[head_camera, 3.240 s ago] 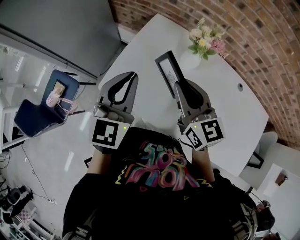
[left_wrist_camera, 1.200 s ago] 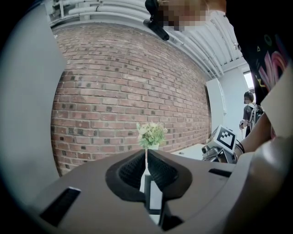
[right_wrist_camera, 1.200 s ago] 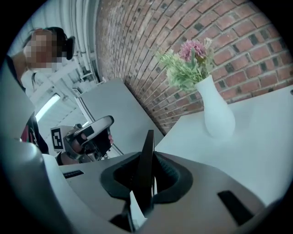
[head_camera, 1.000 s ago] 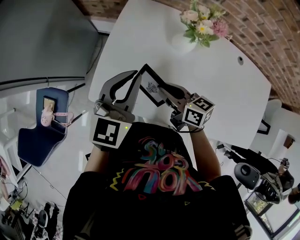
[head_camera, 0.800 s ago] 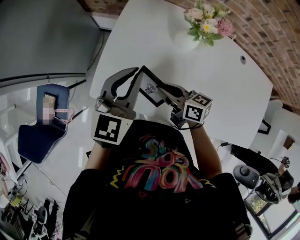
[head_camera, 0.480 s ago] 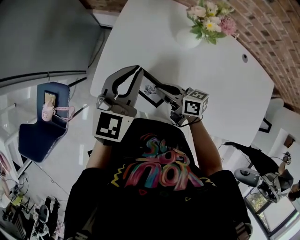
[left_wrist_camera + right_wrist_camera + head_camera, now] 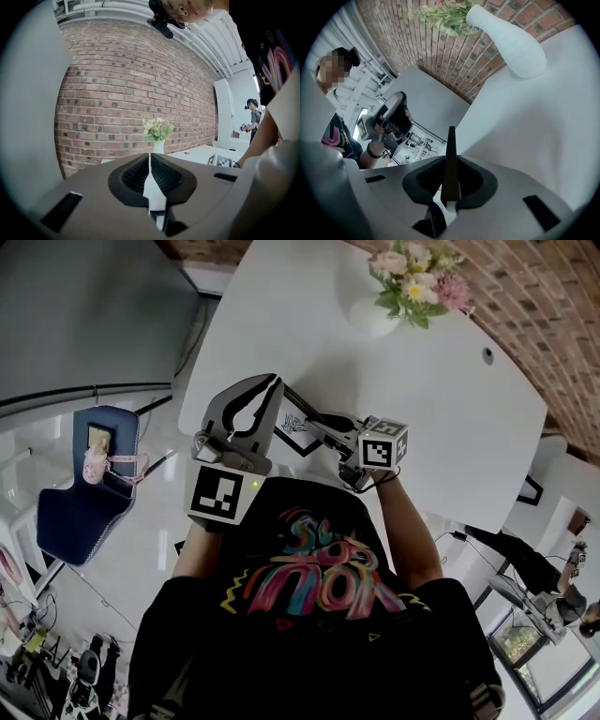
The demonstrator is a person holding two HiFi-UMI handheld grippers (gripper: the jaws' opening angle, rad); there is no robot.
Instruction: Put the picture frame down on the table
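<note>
Standing far to the lower left of the round white vase of pink and cream flowers (image 7: 373, 315), a blue padded chair (image 7: 80, 488) sits on the floor, off the white table (image 7: 450, 409) that carries the vase. Nearer the vase, below and left of it over the table's near edge, the left gripper (image 7: 270, 385) hangs with its jaws pressed together on nothing. Its own view shows only a thin slit between them, with the vase straight ahead. Just right of it, the black rectangular picture frame with a white mat and a small drawing (image 7: 295, 425) is tilted over the tabletop, well short of the vase. Whether its low corner touches the table cannot be told. The right gripper (image 7: 317, 421) reaches in from the right, below the vase, and pinches the frame's thin black edge between its jaws. In its own view the vase lies up and to the right.
</note>
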